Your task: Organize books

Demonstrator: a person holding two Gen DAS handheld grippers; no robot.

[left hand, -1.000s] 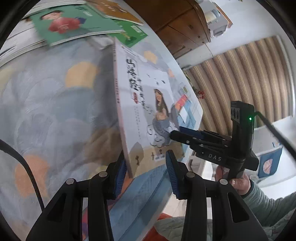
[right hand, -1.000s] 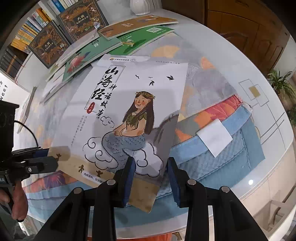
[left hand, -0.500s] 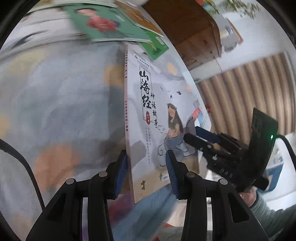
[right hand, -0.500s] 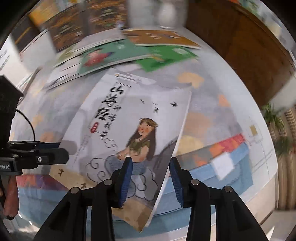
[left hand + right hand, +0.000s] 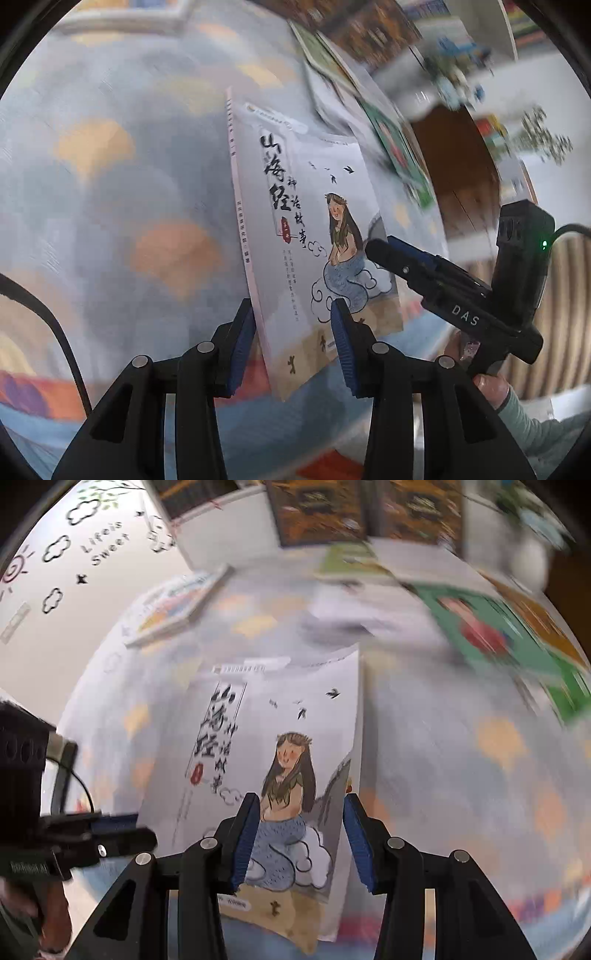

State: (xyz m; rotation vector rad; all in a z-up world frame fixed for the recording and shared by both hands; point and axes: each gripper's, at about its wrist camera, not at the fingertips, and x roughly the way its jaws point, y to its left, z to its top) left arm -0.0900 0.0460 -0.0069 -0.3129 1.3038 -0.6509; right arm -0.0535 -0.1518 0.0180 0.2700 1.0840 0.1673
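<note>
Book (image 5: 314, 236) with a long-haired girl on its white cover is up off the table (image 5: 110, 184), between both grippers. Its spine edge sits in the left gripper (image 5: 291, 350), whose blue fingers (image 5: 242, 347) seem to touch only on one side, so I cannot tell if it grips. The right gripper (image 5: 299, 843) is around the other edge. Its fingers (image 5: 356, 843) have just been opening, with a gap beside the pages. Other books (image 5: 491, 635) lie blurry at the back.
</note>
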